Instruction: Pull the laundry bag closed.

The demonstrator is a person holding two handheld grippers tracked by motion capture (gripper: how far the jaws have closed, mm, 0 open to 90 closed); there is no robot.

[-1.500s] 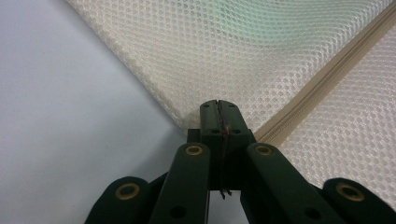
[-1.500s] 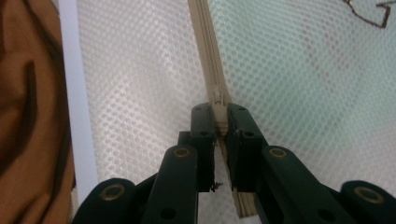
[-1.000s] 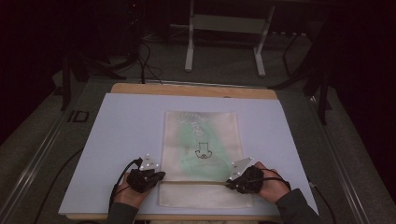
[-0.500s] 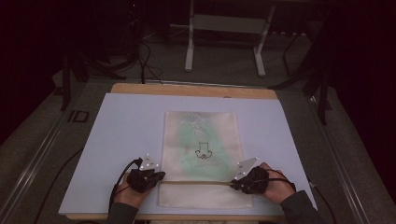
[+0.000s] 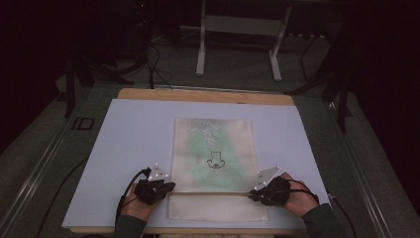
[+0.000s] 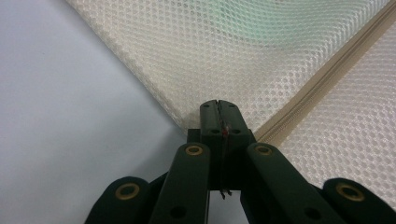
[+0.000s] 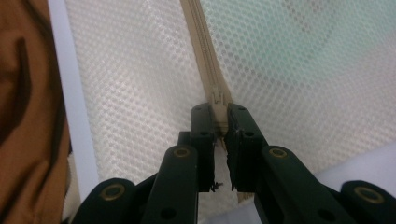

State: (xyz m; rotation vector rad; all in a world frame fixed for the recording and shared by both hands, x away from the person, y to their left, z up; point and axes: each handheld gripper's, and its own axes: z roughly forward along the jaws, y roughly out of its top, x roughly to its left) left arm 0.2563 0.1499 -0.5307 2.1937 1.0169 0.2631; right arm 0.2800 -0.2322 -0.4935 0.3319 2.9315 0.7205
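A cream mesh zip bag (image 5: 213,148) with a pale green item and a small black drawing inside lies flat on the white board (image 5: 124,139). Its beige zipper (image 5: 213,193) runs across near the front edge. My left gripper (image 5: 168,187) is at the zipper's left end, its jaws shut on the bag's edge (image 6: 210,56); in the left gripper view my left gripper (image 6: 218,106) has its jaws pressed together beside the zipper (image 6: 322,79). My right gripper (image 5: 253,194) is at the zipper's right end. In the right gripper view my right gripper (image 7: 218,114) is shut on the zipper slider (image 7: 217,100).
The white board rests on a wooden table (image 5: 198,95). Beyond the table, a white metal stand (image 5: 200,49) and cables lie on the dark floor. A brown surface (image 7: 23,116) shows past the board's edge in the right gripper view.
My right gripper has edged slightly to the right along the zipper line. My left gripper has stayed in place.
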